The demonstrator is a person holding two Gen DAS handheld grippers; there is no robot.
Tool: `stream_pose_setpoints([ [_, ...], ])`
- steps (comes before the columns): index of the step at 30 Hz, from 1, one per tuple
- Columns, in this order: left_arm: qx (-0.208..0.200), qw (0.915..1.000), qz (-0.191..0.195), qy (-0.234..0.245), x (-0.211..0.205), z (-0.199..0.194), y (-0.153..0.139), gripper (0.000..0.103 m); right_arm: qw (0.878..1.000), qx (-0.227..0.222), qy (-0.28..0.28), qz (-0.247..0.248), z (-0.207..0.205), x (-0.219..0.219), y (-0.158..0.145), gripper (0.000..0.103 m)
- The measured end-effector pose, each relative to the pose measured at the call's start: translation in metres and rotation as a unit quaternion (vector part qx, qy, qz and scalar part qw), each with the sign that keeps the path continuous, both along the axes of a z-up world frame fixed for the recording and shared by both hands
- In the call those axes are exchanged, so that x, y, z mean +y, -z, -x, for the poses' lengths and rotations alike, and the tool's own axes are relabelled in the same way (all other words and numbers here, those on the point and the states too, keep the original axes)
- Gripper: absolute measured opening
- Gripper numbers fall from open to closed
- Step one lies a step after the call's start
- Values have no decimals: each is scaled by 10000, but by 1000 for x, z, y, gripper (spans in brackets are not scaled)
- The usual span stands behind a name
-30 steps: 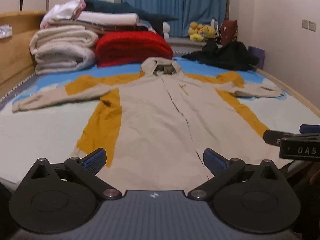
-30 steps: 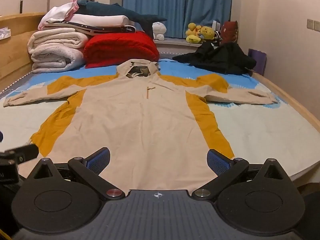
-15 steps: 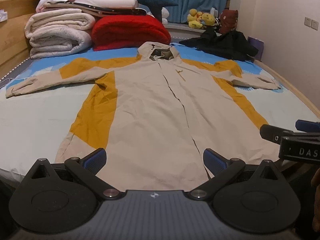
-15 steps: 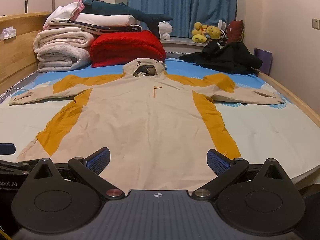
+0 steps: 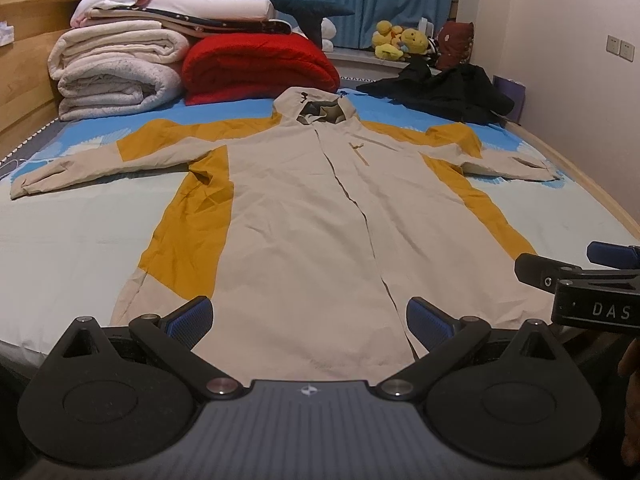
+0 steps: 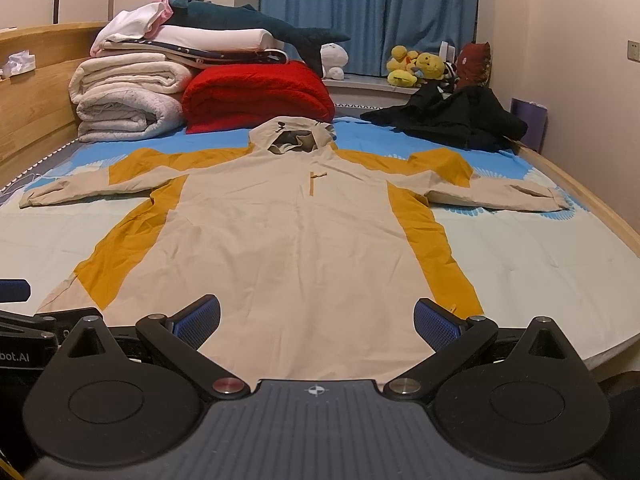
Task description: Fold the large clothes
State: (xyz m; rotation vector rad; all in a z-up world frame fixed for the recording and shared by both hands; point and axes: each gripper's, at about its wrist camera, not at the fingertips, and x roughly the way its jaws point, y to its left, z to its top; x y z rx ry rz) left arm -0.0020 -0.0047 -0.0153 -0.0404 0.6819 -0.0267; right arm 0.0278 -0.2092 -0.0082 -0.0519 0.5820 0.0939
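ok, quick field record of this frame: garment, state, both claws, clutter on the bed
garment: beige and mustard hooded jacket
state: spread flat on the bed, front up, both sleeves out to the sides, hood toward the far end, no fold made
left claw: open, at the hem, holding nothing
right claw: open, at the hem, holding nothing
clutter: red blanket, rolled white blankets, black clothing pile, all beyond the hood
background: blue curtain, yellow plush toys
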Motion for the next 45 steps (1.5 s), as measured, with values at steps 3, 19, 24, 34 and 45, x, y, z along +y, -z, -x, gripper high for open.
stream_pose_setpoints([
  [3,-2,10000,13,-7,-1,0,-1,103,10000,-4,-1,-1,0,0,-1,102],
  [19,3,10000,15,6,0,0,-3,103,10000,-4,-22,9,-1,-1,-1,102],
  [24,-6,10000,11,12,0,0,-4,103,10000,-5,-16,5,-1,-1,-2,102],
  [34,-567,9955,-559,509,16,-32,-22,77,9971,-620,242,362,-9,-11,-10,100],
  [45,707,9957,-259,-535,129,-126,42,55,9908,69,1294,390,-106,-116,18,88],
])
